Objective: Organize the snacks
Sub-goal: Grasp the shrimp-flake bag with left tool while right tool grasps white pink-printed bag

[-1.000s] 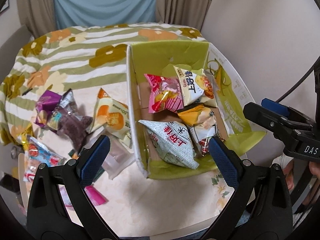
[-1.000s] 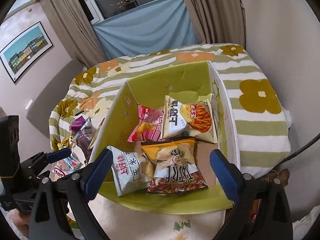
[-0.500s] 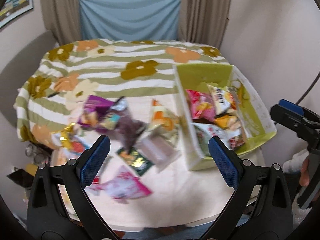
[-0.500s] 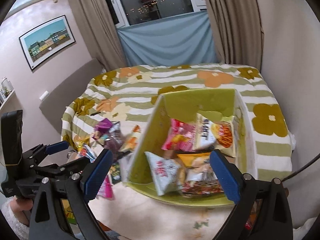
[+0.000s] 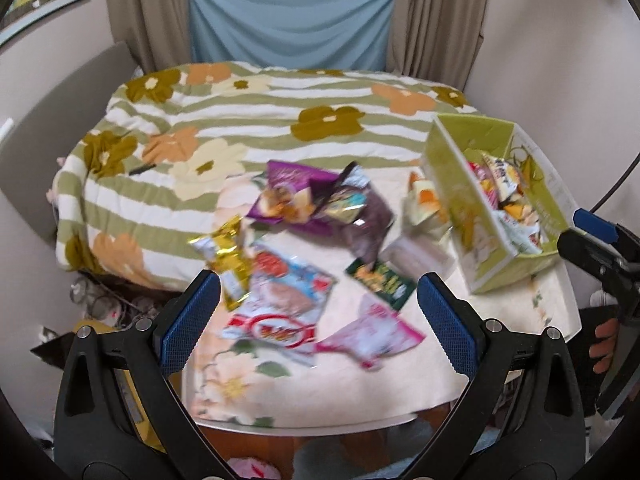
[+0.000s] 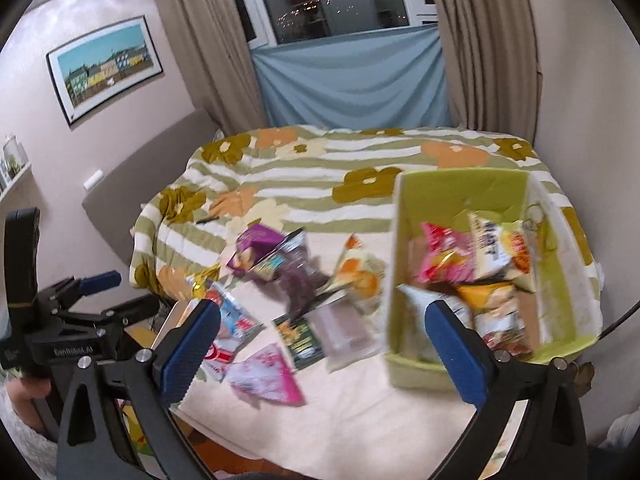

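Snacks lie scattered over the cream-clothed bench (image 5: 360,384), mostly in the centre of the left wrist view: a purple bag (image 5: 294,192), a gold packet (image 5: 228,254), a blue-and-red pack (image 5: 280,304), a dark green sachet (image 5: 380,282) and a pink pouch (image 5: 370,334). More snacks sit inside the green box (image 5: 460,208) at the right of that frame; in the right wrist view the same box (image 6: 408,276) fills the right side, holding a pink bag (image 6: 440,256) and others. Everything is somewhat blurred. The left tool (image 5: 318,316) stands wide with nothing between its blue pads, hovering above the loose packets. The right tool (image 6: 322,352) is spreading its jaws wider, also empty, with one pad in front of the box's near corner. A flowered striped bed (image 6: 320,168) lies behind the bench.
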`<state>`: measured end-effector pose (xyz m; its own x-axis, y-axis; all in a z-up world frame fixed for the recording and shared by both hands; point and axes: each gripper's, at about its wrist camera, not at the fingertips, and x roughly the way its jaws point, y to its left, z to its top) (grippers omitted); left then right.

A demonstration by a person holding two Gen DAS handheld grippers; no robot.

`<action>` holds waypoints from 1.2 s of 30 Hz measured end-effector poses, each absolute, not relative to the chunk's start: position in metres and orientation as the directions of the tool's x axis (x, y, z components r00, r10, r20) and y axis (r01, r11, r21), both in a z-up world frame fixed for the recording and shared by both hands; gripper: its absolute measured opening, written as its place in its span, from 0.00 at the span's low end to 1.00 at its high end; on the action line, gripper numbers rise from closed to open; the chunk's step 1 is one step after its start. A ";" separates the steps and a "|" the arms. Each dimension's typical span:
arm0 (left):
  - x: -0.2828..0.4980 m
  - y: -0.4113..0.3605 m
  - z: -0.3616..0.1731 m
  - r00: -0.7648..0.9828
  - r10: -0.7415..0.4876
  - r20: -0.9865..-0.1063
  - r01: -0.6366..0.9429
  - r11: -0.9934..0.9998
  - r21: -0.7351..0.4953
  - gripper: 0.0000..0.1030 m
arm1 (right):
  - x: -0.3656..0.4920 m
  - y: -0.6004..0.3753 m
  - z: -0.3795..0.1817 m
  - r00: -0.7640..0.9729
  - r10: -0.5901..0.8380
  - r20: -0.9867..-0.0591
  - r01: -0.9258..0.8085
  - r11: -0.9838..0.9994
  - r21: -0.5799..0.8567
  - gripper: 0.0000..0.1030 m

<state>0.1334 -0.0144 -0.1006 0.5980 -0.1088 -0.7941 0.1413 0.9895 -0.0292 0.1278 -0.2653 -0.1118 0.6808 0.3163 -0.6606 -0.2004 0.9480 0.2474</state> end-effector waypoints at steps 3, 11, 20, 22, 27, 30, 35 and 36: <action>0.137 0.011 -0.115 0.564 -0.125 -0.816 0.163 0.986 -0.039 0.95 | 0.126 -0.240 -0.124 0.651 0.328 -0.684 -0.215 0.944 0.249 0.99; 0.160 0.038 -0.170 0.456 -0.183 -0.871 0.279 0.959 -0.055 0.95 | 0.118 -0.186 -0.173 0.534 0.271 -0.800 -0.176 0.962 0.209 0.99; 0.188 0.025 -0.225 0.386 -0.176 -0.905 0.361 0.932 -0.027 0.95 | 0.121 -0.167 -0.226 0.470 0.262 -0.843 -0.134 0.965 0.225 0.99; 0.192 0.021 -0.236 0.375 -0.164 -0.912 0.363 0.932 -0.018 0.95 | 0.125 -0.163 -0.234 0.459 0.258 -0.850 -0.152 0.966 0.211 0.99; 0.202 0.008 -0.258 0.361 -0.126 -0.924 0.358 0.934 0.013 0.95 | 0.139 -0.154 -0.259 0.420 0.283 -0.862 -0.229 0.952 0.201 0.99; 0.206 -0.001 -0.269 0.351 -0.087 -0.932 0.360 0.932 0.048 0.95 | 0.143 -0.149 -0.270 0.406 0.288 -0.867 -0.275 0.944 0.185 0.99; 0.210 -0.018 -0.289 0.337 0.002 -0.942 0.371 0.919 0.135 0.95 | 0.147 -0.143 -0.283 0.384 0.297 -0.874 -0.333 0.928 0.170 0.99; 0.211 -0.021 -0.293 0.330 0.018 -0.944 0.374 0.915 0.149 0.95 | 0.147 -0.142 -0.285 0.382 0.297 -0.875 -0.343 0.925 0.165 0.99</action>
<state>0.2109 -0.0207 -0.2928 0.3303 0.0183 -0.9437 0.3741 0.9154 0.1487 0.1475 -0.1423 -0.2849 0.3821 0.2975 -0.8750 -0.3427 0.9249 0.1648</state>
